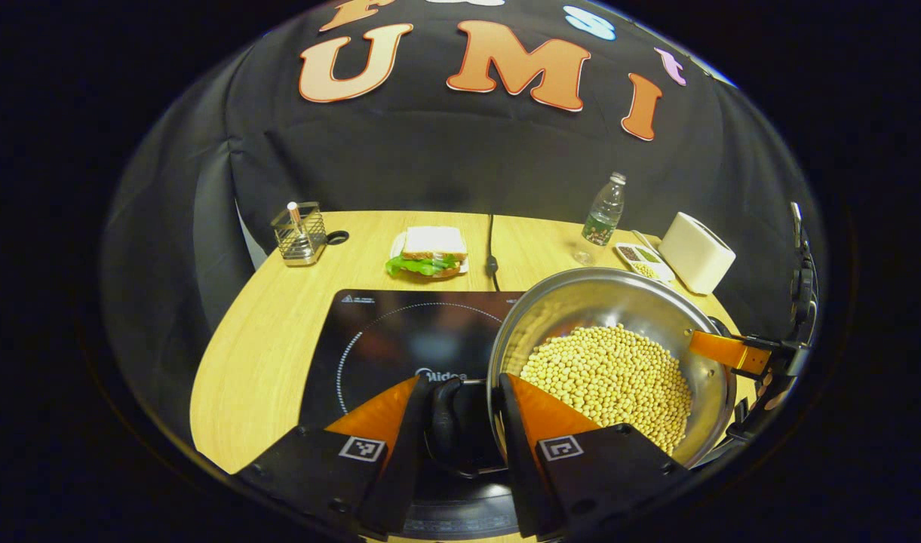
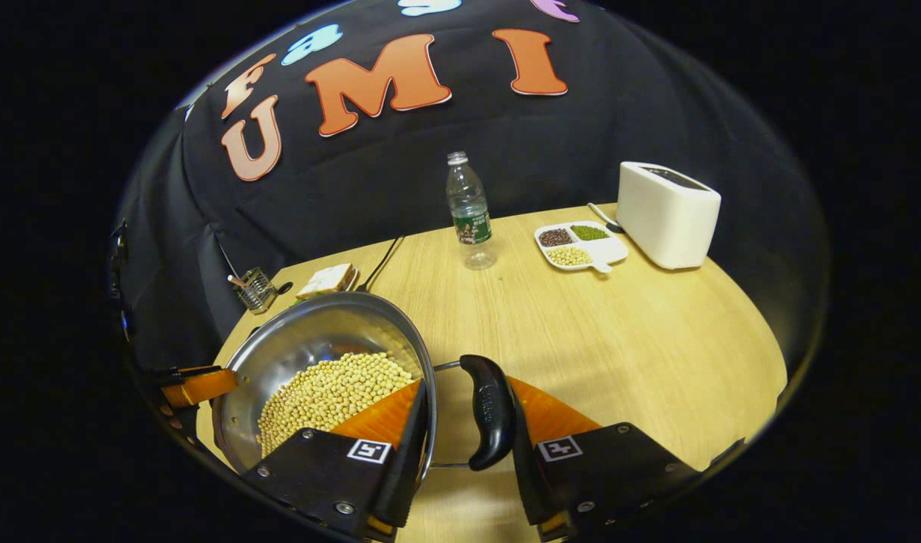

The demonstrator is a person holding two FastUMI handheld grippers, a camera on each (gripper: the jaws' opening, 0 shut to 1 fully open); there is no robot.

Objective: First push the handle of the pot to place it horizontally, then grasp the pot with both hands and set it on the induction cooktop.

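Observation:
A steel pot (image 1: 581,309) full of soybeans (image 1: 611,373) has a black side handle (image 1: 445,422) between my left gripper's (image 1: 462,381) fingers. One finger presses the handle and the other lies inside the rim, so the gripper is shut on it. The black induction cooktop (image 1: 385,339) lies just left of and under the pot's near side. In the right gripper view the pot (image 2: 317,339) has its other black handle (image 2: 486,411) clamped by my right gripper (image 2: 468,385), one finger inside the rim. I cannot tell whether the pot is lifted.
On the wooden table (image 2: 618,339) stand a water bottle (image 2: 469,211), a white toaster (image 2: 667,215) and a divided dish of beans (image 2: 581,245). Behind the cooktop are a sandwich (image 1: 428,253), a wire holder (image 1: 300,235) and a power cable (image 1: 492,256).

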